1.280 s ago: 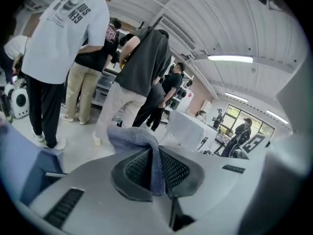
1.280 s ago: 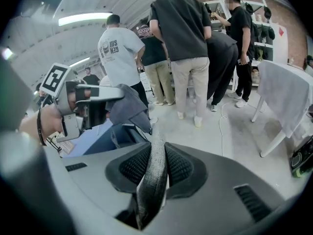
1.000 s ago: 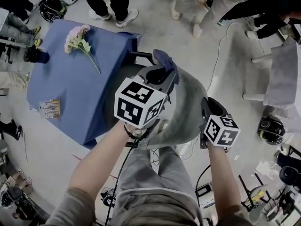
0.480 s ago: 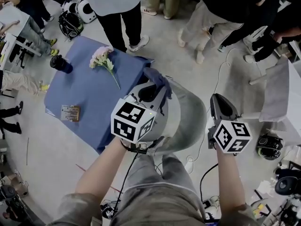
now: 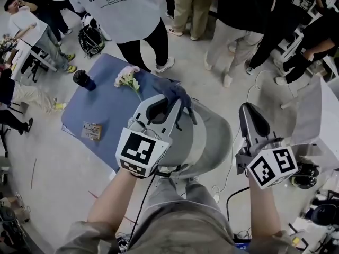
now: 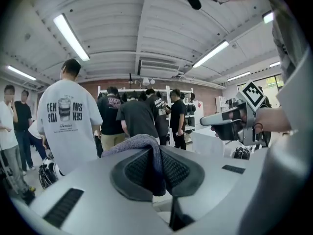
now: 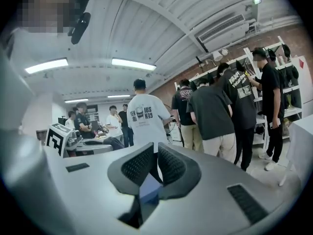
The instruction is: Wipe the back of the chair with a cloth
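My left gripper (image 5: 170, 103) is shut on a blue-grey cloth (image 5: 178, 93), raised over the grey chair (image 5: 214, 136) below me. In the left gripper view the cloth (image 6: 139, 143) is pinched between the black pads and bunches over the left one. My right gripper (image 5: 247, 111) hangs in the air to the right of the chair, shut, with nothing between its pads (image 7: 173, 168). Each gripper shows in the other's view: the right gripper (image 6: 230, 124) at the right, the left gripper (image 7: 63, 137) at the far left. Both point roughly level, towards the standing people.
A blue-covered table (image 5: 106, 115) stands left of the chair, bearing a pink flower (image 5: 127, 78), a dark cup (image 5: 83, 79) and a small packet (image 5: 91, 130). Several people stand close beyond it. A white table (image 5: 318, 115) and cables lie to the right.
Both grippers have risen from low against the chair to well above it, the cloth still in the left one. The right gripper has swung out to the right.
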